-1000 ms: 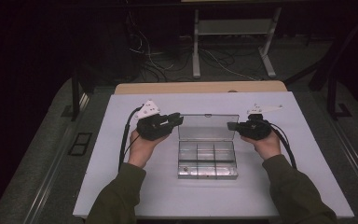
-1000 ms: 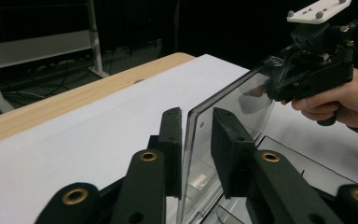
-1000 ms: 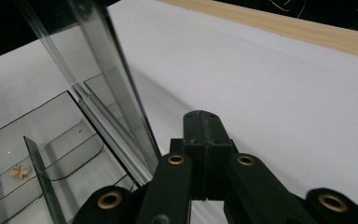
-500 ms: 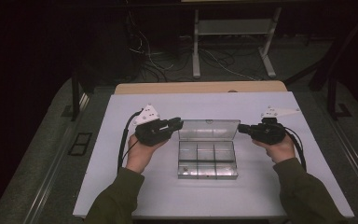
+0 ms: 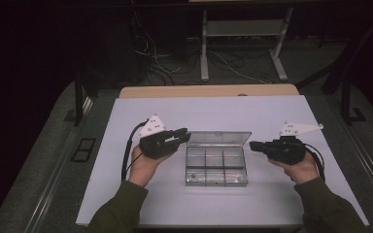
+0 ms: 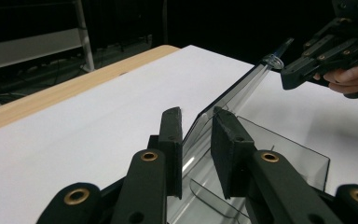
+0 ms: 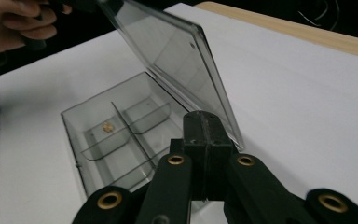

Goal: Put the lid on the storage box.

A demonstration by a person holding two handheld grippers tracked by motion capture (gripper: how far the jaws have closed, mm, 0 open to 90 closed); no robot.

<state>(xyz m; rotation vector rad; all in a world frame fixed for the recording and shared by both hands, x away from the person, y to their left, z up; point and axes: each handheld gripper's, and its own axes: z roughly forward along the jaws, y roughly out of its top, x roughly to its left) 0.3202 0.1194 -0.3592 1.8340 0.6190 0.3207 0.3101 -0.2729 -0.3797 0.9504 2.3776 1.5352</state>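
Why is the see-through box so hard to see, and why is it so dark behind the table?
High view: the room past the white table is unlit; the clear box shows faintly. Left gripper view: the near jaws look soft. Right gripper view: the lid shows pale reflections.

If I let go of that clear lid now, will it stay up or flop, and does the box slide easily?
The lid looks thin, stiff plastic, hinged at the back; tilted past upright, it probably stays open. The box seems light and nearly empty, so it likely skids on the smooth white table. The left claw straddles the lid's edge.
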